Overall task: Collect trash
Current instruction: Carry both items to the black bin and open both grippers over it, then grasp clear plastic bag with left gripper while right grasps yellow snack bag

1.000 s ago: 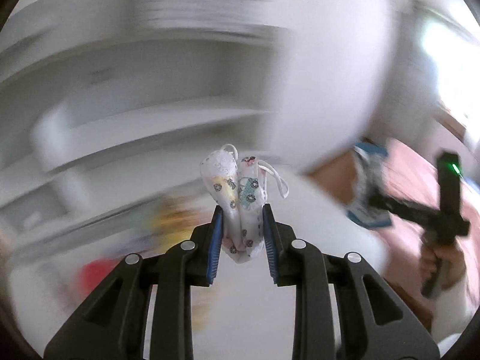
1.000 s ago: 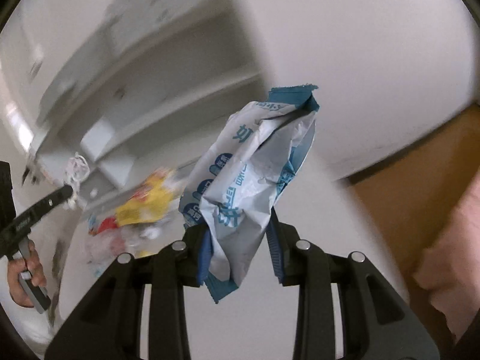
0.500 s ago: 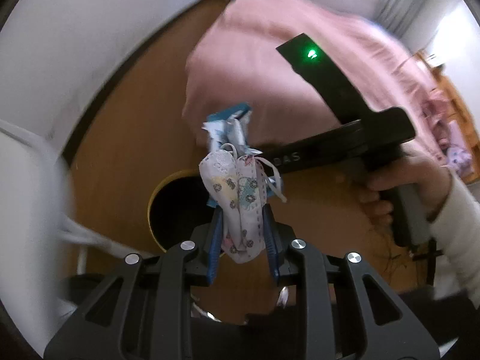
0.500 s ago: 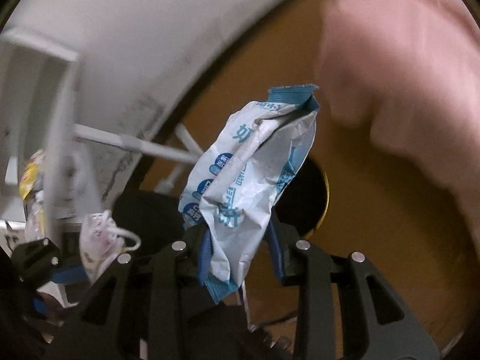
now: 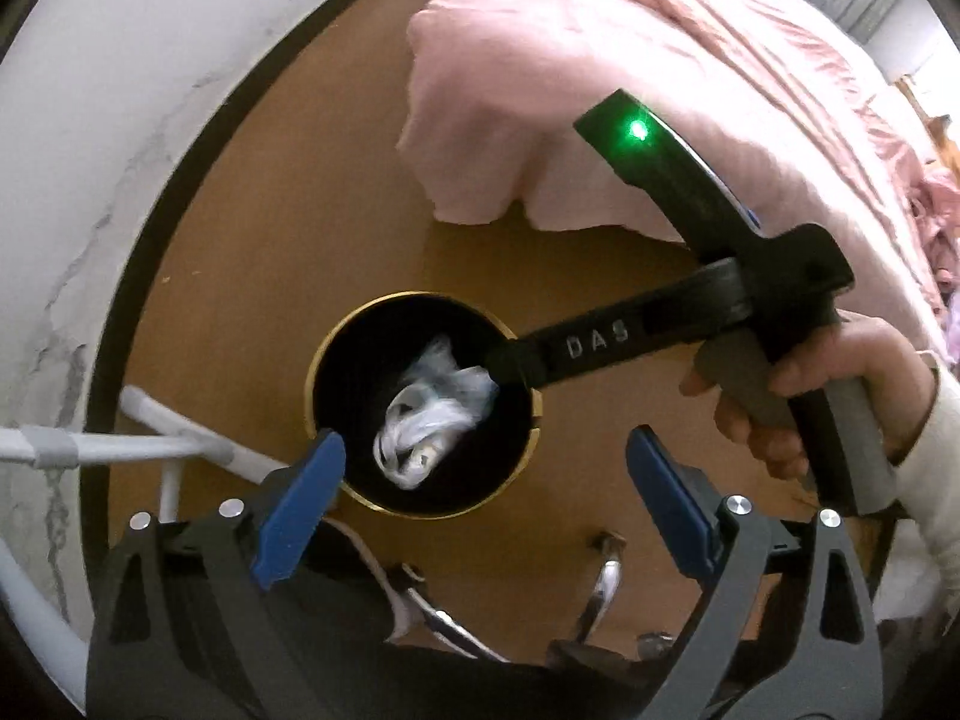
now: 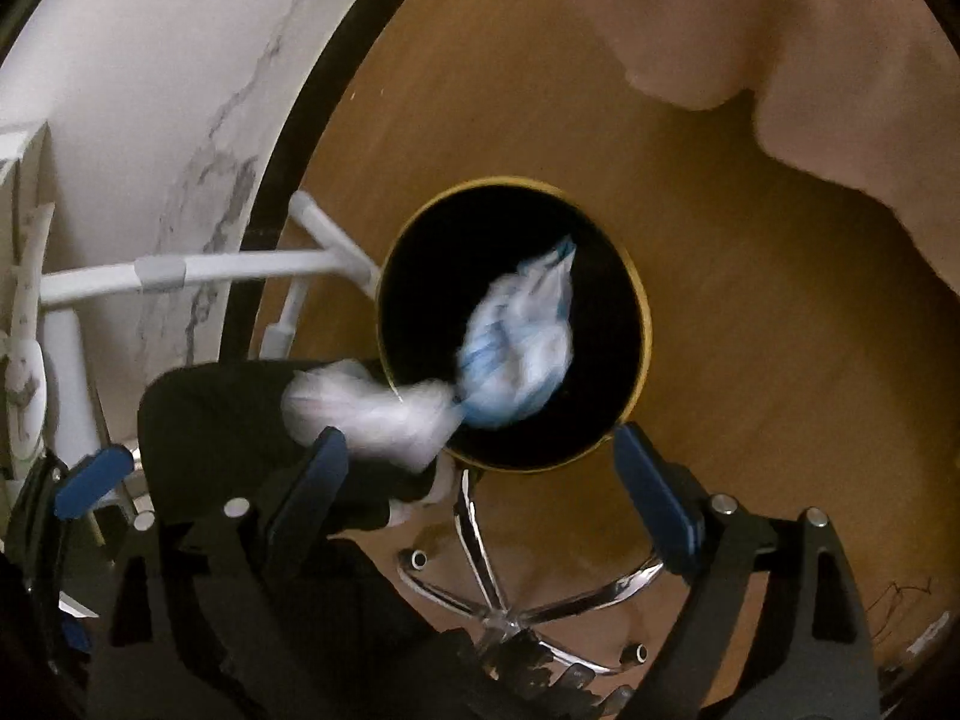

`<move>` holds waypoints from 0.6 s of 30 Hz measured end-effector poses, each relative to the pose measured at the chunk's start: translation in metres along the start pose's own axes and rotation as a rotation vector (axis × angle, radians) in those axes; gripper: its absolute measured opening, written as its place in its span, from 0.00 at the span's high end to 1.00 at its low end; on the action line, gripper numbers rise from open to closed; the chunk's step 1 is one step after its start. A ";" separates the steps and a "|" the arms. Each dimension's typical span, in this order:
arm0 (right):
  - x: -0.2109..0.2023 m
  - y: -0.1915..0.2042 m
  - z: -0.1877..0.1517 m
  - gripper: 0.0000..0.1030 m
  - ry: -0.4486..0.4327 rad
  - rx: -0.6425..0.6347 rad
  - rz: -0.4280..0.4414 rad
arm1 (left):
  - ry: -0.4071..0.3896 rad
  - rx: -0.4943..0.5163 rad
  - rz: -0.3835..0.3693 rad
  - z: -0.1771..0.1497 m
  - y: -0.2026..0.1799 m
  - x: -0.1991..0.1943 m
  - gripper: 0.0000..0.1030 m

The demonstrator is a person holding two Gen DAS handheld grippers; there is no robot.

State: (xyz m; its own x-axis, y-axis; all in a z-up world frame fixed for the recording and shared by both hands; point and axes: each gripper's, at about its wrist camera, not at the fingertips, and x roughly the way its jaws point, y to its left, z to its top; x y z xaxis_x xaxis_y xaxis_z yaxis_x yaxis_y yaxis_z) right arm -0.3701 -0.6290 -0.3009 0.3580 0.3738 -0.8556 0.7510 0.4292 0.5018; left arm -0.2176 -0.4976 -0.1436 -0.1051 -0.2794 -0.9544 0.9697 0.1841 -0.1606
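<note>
A black bin with a gold rim stands on the wooden floor below both grippers. My left gripper hangs above it with its jaws opening and nothing between the blue pads. The white face mask is loose over the bin's mouth. In the right wrist view my right gripper is also opening and empty above the bin rim. The blue-and-white wrapper falls blurred inside the bin, and the mask is a white blur at the bin's left edge. The right gripper's body reaches over the bin in the left wrist view.
A pink bedspread hangs over the floor beyond the bin. White frame tubes and a white wall with a black skirting lie to the left. A chrome chair base stands just near of the bin. A hand holds the right gripper.
Both grippers swung down from the shelves to above the bin. Both have opened, letting go of the mask and the wrapper, which now drop into the bin.
</note>
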 end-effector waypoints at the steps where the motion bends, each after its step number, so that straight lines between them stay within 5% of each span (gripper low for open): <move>1: -0.013 -0.005 -0.001 0.15 -0.035 0.012 -0.008 | -0.015 0.007 -0.003 -0.001 -0.003 -0.005 0.11; 3: -0.043 -0.010 -0.010 0.15 -0.134 0.027 -0.053 | -0.063 0.024 -0.010 0.005 -0.012 -0.022 0.11; 6: -0.109 -0.001 -0.032 0.15 -0.396 0.028 -0.255 | -0.192 0.047 -0.050 0.009 -0.029 -0.069 0.11; 9: -0.180 0.035 -0.076 0.07 -0.745 -0.078 -0.460 | -0.411 0.090 -0.039 0.008 -0.042 -0.144 0.11; 12: -0.222 0.083 -0.119 0.07 -0.988 -0.238 -0.498 | -0.622 0.064 0.060 -0.014 -0.032 -0.221 0.09; 14: -0.229 0.118 -0.134 0.07 -1.000 -0.333 -0.418 | -0.727 -0.018 0.177 -0.038 -0.007 -0.265 0.06; 18: -0.205 0.184 -0.134 0.07 -0.848 -0.500 -0.277 | -0.801 -0.278 0.449 -0.115 0.067 -0.328 0.06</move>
State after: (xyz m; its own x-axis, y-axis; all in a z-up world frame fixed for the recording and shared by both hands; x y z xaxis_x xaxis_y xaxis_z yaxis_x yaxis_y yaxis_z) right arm -0.3796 -0.5164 -0.0162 0.6274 -0.4121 -0.6607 0.6192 0.7785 0.1025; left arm -0.1434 -0.2849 0.1295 0.5459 -0.6707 -0.5022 0.7849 0.6191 0.0263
